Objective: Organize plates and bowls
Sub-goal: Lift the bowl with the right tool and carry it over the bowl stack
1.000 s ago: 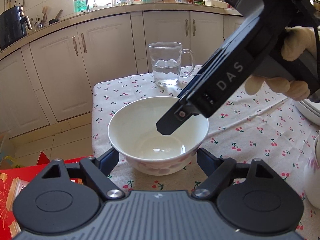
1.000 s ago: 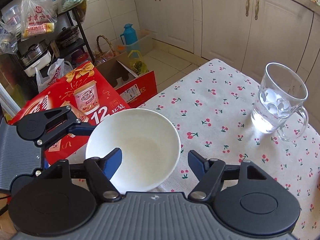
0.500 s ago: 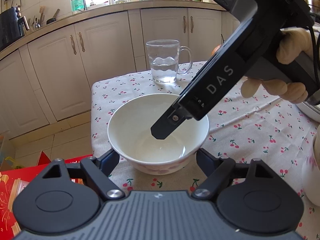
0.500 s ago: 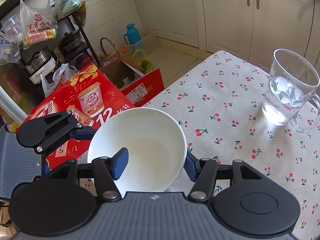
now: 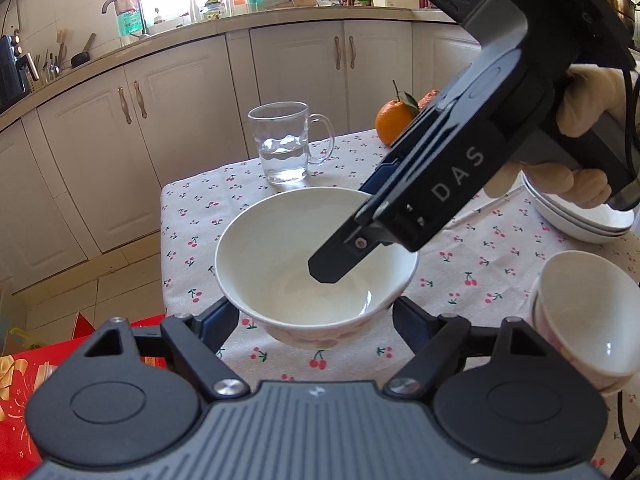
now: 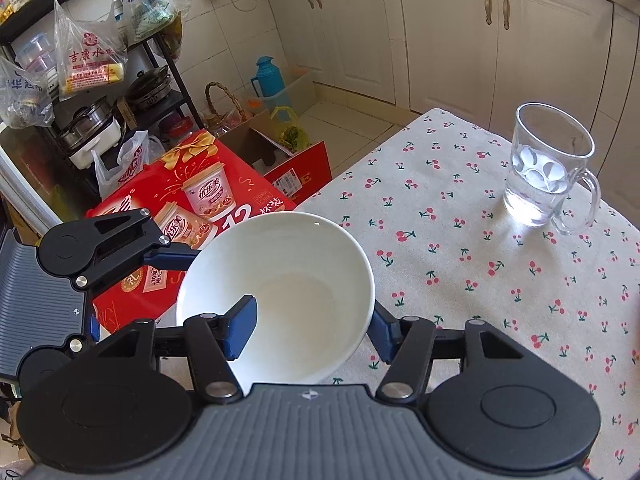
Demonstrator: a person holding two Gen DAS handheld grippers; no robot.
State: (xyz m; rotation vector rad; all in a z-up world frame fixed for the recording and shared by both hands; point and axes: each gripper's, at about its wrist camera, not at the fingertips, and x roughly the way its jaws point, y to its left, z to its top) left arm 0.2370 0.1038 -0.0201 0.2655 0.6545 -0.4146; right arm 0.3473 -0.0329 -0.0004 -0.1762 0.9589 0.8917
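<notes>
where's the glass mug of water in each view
Left wrist view: glass mug at upper centre, at the far end of the cherry-print tablecloth, beyond the white bowl.
Right wrist view: glass mug at the right edge, upper half, handle towards the right.
Shared landmark: the white bowl, low and central in both.
</notes>
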